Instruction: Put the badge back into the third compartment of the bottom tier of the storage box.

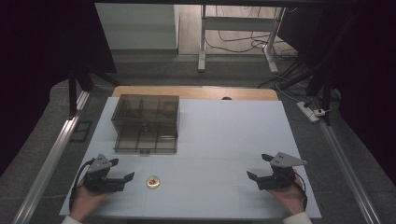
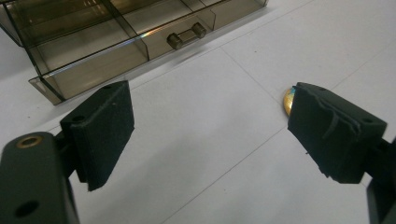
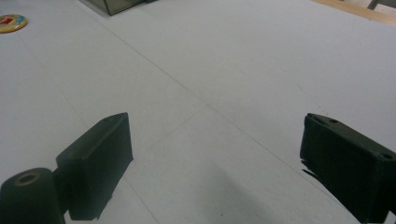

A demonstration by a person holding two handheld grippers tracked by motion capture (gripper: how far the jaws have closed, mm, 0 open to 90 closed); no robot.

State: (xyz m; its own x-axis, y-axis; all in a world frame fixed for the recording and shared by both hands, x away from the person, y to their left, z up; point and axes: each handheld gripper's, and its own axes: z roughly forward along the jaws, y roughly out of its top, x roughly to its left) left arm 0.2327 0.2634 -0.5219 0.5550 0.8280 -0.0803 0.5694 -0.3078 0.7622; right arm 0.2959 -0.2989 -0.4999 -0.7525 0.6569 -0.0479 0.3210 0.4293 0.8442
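high view: smoky plastic drawer box (image 1: 145,123) at table's (image 1: 224,135) far left, drawer pulled out; round gold badge (image 1: 153,182) just in front of the box; left gripper (image 1: 122,170) beside badge, jaws spread, empty; right gripper (image 1: 258,167) well right of box, jaws spread, empty | left gripper view: box drawer handle (image 2: 186,36) ahead, badge (image 2: 288,101) peeking from behind one jaw | right gripper view: badge (image 3: 11,22) far off, near box corner (image 3: 116,5)

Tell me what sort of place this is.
Probably a lab or recording workshop: a white table fenced by metal rails, dark curtains at both sides, and cables with a power strip on the floor.
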